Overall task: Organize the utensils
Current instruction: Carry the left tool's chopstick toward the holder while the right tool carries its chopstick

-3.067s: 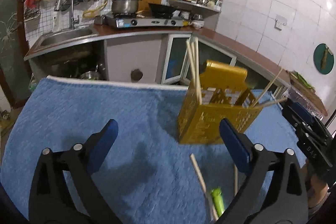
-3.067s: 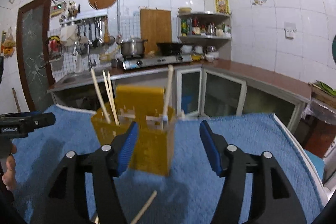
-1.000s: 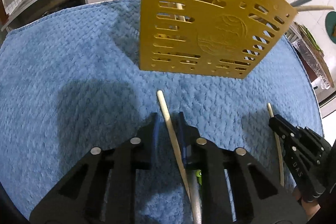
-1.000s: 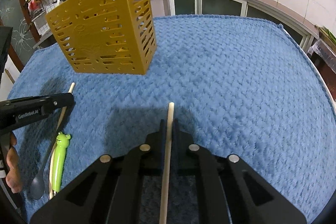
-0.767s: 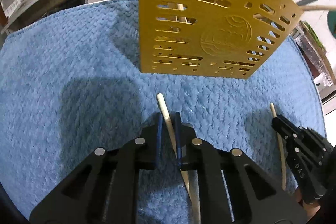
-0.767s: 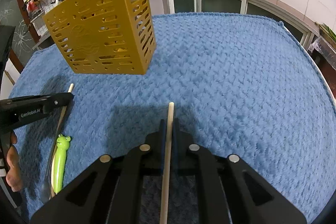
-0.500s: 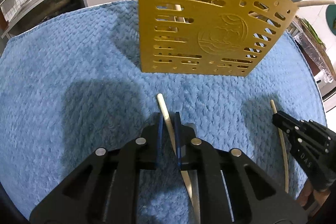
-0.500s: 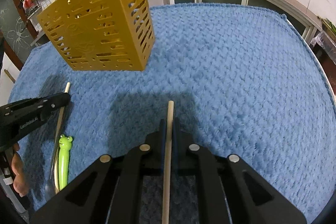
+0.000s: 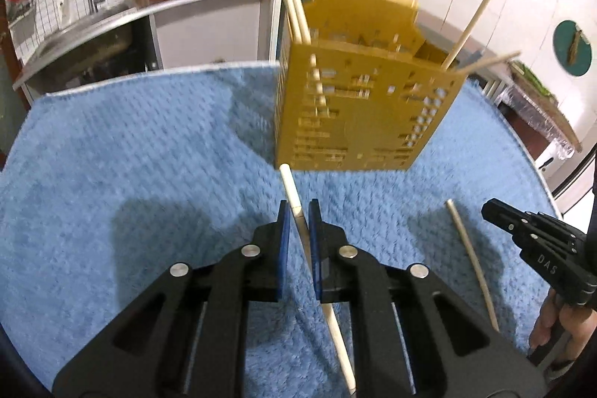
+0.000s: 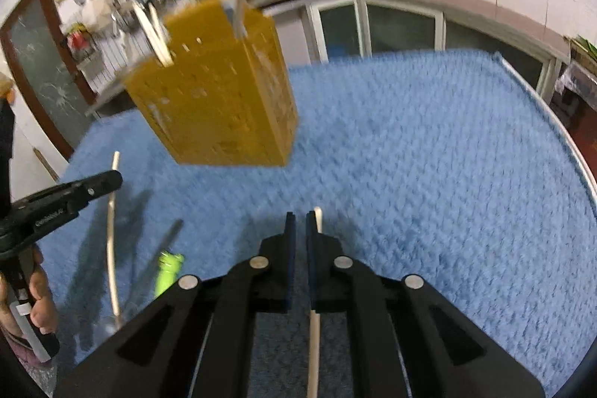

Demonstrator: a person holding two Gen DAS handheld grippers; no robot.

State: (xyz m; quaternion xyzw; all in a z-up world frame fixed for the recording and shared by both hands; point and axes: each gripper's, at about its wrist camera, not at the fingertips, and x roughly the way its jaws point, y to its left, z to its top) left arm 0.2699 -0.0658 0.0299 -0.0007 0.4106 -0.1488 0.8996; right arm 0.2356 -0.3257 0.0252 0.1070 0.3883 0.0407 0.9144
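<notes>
While you tilt both tools steeply down toward the blue towel [image 9: 130, 174], a nubby, woven-looking cloth that fills most of each frame, the yellow utensil caddy [image 9: 358, 107] stands in the upper middle of the left wrist view and the upper left of the right wrist view [image 10: 220, 107]. It is a boxy plastic holder with slotted, perforated walls, and several pale chopsticks lean out of its top. Your left gripper [image 9: 297, 222] sits at the lower centre of its frame, black arms ending in flat blue pads, clenched on a slim, round, light wooden chopstick [image 9: 291, 189] whose blunt tip pokes out ahead of the pads just below the caddy's base. Your right gripper [image 10: 300, 226] is likewise squeezed tight on a second chopstick [image 10: 318, 215], which runs along the right pad, its tip just clearing the front and its shaft trailing to the bottom edge. In the left wrist view that right tool appears at the lower right [image 9: 537, 248], your hand [image 9: 559, 331] wrapped round its handle, the stick [image 9: 470, 256] jutting from it. In the right wrist view, lower left, a spoon with a glossy green frog-shaped handle [image 10: 168, 271] lies on the towel; motion blur softens its detail.
</notes>
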